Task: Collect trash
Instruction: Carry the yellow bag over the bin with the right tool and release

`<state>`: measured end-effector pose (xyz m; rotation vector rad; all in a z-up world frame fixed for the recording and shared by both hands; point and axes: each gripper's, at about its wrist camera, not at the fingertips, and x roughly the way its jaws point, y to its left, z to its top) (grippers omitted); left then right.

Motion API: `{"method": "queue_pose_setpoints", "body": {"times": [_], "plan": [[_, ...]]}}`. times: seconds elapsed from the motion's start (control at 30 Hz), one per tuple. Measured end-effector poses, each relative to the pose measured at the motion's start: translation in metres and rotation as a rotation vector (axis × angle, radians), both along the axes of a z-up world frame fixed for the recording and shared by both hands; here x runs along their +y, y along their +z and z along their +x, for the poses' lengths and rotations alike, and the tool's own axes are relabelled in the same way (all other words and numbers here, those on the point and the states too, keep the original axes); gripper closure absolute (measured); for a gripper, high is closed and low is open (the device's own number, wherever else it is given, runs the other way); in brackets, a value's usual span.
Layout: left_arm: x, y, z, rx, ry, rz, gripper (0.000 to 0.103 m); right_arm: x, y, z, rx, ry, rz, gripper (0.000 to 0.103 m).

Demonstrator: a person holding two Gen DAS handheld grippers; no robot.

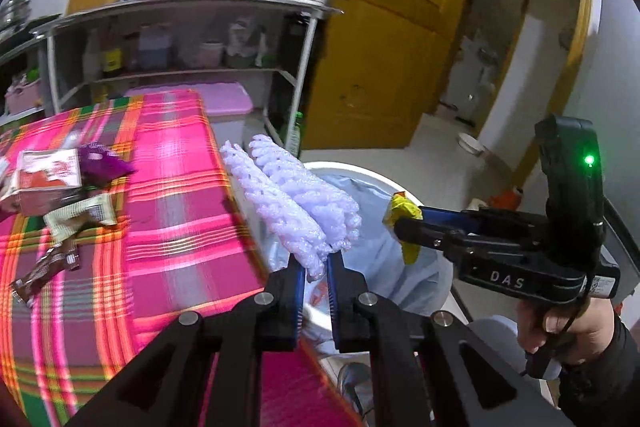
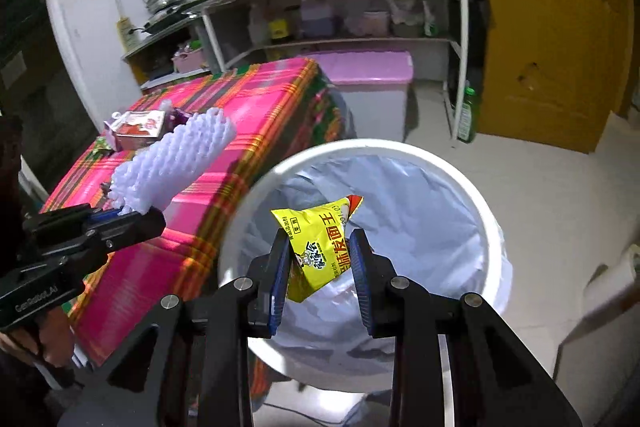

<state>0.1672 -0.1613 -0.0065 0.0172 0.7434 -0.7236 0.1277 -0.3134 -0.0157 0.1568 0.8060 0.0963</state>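
Observation:
My left gripper [image 1: 316, 259] is shut on a white foam fruit net [image 1: 292, 203] and holds it at the table's right edge, beside the bin; the net also shows in the right wrist view [image 2: 176, 159]. My right gripper [image 2: 320, 251] holds a yellow snack wrapper [image 2: 316, 247] between its pads, right above the open white bin [image 2: 490, 227] lined with a pale blue bag [image 2: 420, 211]. In the left wrist view the right gripper [image 1: 400, 223] and the wrapper [image 1: 402, 207] hang over the bin [image 1: 344, 169].
On the pink plaid tablecloth [image 1: 160, 187] lie a red-and-white carton [image 1: 44, 179], a purple wrapper [image 1: 100, 167], a cream packet [image 1: 80, 219] and a brown wrapper [image 1: 44, 271]. A metal shelf rack [image 1: 180, 39], a pink-lidded box [image 2: 368, 67] and a yellow door [image 1: 384, 39] stand behind.

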Motion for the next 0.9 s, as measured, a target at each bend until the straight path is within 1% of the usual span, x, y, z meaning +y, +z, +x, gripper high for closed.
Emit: {"method": "queue_pose_setpoints", "body": {"times": [0.2, 0.23, 0.27, 0.37, 0.47, 0.53, 0.73, 0.9], "plan": [[-0.021, -0.014, 0.013, 0.057, -0.051, 0.003, 0.091, -0.011, -0.015, 0.002, 0.043, -0.023, 0.002, 0.069], [-0.023, -0.016, 0.015, 0.066, -0.056, 0.005, 0.091, -0.013, -0.017, 0.002, 0.045, -0.026, 0.004, 0.062], [-0.025, -0.019, 0.017, 0.075, -0.056, 0.008, 0.091, -0.014, -0.017, 0.002, 0.046, -0.032, 0.006, 0.059], [-0.027, -0.025, 0.024, 0.099, -0.048, 0.005, 0.088, -0.018, -0.019, 0.001, 0.050, -0.042, 0.004, 0.057], [-0.024, -0.026, 0.029, 0.108, -0.041, -0.012, 0.081, -0.019, -0.019, 0.002, 0.052, -0.052, -0.001, 0.052], [-0.021, -0.027, 0.031, 0.121, -0.035, -0.025, 0.076, -0.020, -0.019, 0.002, 0.053, -0.059, 0.003, 0.052], [-0.007, -0.024, 0.029, 0.129, -0.012, -0.060, 0.076, -0.019, -0.010, -0.005, 0.030, -0.063, 0.024, 0.052], [0.007, -0.014, 0.020, 0.096, 0.026, -0.072, 0.076, -0.013, 0.001, -0.015, -0.011, -0.045, 0.043, 0.052]]}}
